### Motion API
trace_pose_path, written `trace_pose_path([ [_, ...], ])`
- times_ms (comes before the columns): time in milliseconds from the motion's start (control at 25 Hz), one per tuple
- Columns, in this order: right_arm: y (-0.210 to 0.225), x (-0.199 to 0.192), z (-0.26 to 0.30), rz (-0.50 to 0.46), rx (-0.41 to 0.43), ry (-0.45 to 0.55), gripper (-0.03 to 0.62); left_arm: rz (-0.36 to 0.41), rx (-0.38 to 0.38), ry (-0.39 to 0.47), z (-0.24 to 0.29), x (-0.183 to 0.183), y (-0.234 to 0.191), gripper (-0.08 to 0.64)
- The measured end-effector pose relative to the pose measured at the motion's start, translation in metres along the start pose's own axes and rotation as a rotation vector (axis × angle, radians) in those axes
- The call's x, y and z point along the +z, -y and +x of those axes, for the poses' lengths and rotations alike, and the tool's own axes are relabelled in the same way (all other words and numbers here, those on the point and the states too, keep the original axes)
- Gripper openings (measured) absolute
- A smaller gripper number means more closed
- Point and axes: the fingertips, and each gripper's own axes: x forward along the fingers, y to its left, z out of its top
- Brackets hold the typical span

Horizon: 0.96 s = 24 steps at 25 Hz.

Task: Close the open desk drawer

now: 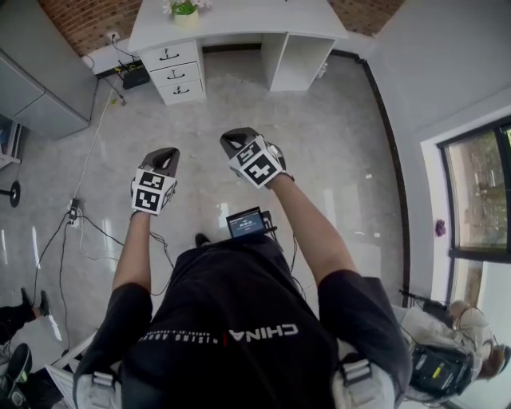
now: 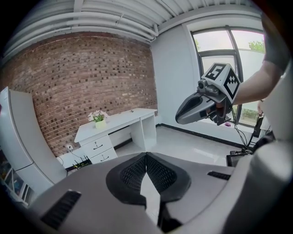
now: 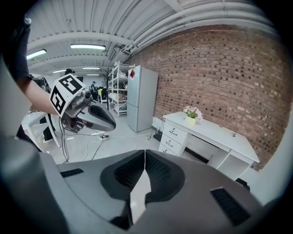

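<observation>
I am standing well back from the white desk [image 1: 239, 24], with a wide stretch of pale floor [image 1: 335, 136] lying between me and it, and I am holding both grippers out in front of me, side by side and apart from each other. My left gripper [image 1: 163, 153] is pressing its jaws together at the tips with nothing caught between them, and my right gripper [image 1: 239, 140] is doing the same. Through the narrow gap below each pair of pads I am seeing only floor. The stack of three drawers [image 1: 176, 73] is sitting under the left end of the desk as I face it, beneath a small pot of flowers [image 1: 186, 9] on the desktop, and neither gripper is anywhere near it. In both gripper views the three drawer fronts are looking about level with one another. In the head view they are appearing stepped, which I am putting down to the steep downward angle and not to one being pulled out. At this range I am not picking out any drawer that stands proud of the others. So I am judging that this fits either a drawer already pushed home, or one open so slightly that it is too far off to read
</observation>
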Motion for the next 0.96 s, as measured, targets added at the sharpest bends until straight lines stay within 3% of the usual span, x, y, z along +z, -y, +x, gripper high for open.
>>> trace_pose_path([
  [360, 0.006, 0.000, 0.006, -0.024, -0.012, -0.007, 0.018, 0.041, -0.009, 0.054, 0.006, 0.016, -0.006, 0.012],
  [960, 0.016, 0.010, 0.008, -0.025, -0.023, 0.007, 0.018, 0.079, -0.012, 0.049, 0.015, 0.023, -0.012, 0.012],
])
